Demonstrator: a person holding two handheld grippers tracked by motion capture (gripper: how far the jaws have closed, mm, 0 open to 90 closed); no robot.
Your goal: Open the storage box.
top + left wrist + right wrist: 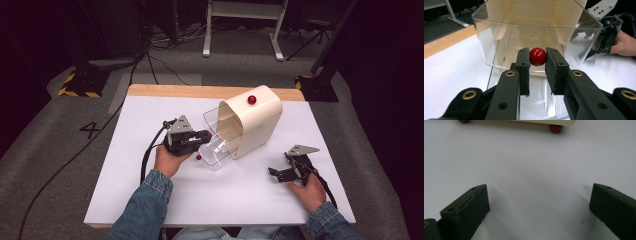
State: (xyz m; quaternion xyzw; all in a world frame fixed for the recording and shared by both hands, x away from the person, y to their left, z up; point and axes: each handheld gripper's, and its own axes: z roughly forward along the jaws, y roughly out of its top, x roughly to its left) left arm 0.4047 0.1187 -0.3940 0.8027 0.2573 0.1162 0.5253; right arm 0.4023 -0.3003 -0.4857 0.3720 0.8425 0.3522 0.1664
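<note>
A white table (165, 195) is stretching across a grey carpeted floor (45, 150), its wooden far edge (170, 91) running behind a cream housing (252, 122) that is sitting near the middle with a red knob (251, 99) on top. Broad bare surface is lying open toward the near edge and at both sides. A clear plastic drawer (216, 142) is projecting from the housing's open front toward the person. The left gripper (537, 60) is reaching to the drawer's front wall, its jaws clenching a small red ball-shaped knob (537, 57) that appears to be fixed there, though the clear plastic is making that hard to judge. The right gripper (278, 173) is resting low on the table near the right edge, well apart from the housing, its jaws standing wide and grasping nothing. Two small red feet (555, 128) are showing under the housing in the right gripper view.
</note>
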